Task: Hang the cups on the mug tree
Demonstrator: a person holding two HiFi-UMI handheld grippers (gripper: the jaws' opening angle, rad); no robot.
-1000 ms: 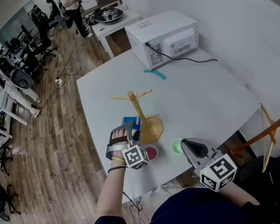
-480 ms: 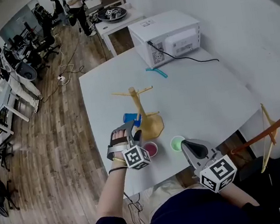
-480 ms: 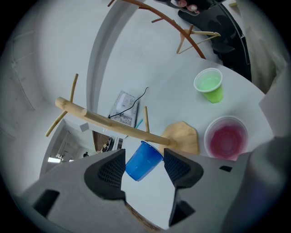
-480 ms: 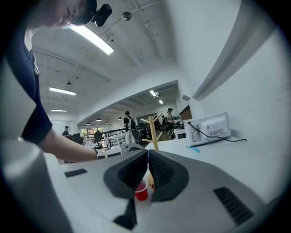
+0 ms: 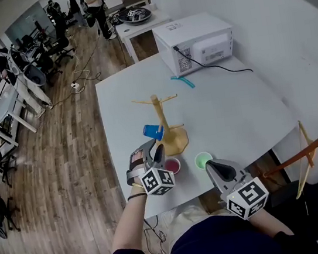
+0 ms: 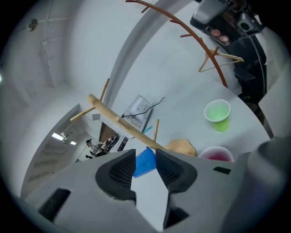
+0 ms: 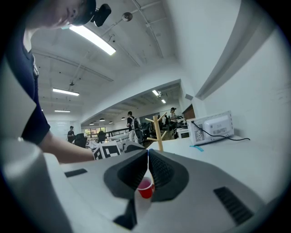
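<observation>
A white table [image 5: 232, 100] fills the middle of the room, with a wooden mug tree [image 5: 159, 113] standing upright on it, its pegs angling up from a thin trunk above a rounded base.

The person's left gripper [image 5: 155, 150] reaches in from the near edge of the table toward the mug tree. Its jaws have just been closing and now hold a blue cup [image 5: 154, 132] between their dark ribbed pads, at a narrow gap. The blue cup sits tilted just beside the tree's trunk, on the person's left side of it, above the base. Whether it clears the table top cannot be told.

A red cup [image 5: 171, 166] stands upright on the table near the tree's base, on the side toward the person. A green cup [image 5: 203, 160] stands upright just beyond it, further to the person's right of the tree.

The right gripper [image 7: 148, 157] hangs low at the near table edge, to the person's right of the tree and close to the green cup. Its jaws are pressed together with nothing between them.

On the far side of the tree a white microwave oven [image 5: 196, 41] stands at the table's back edge, a black cable trailing from it.
</observation>
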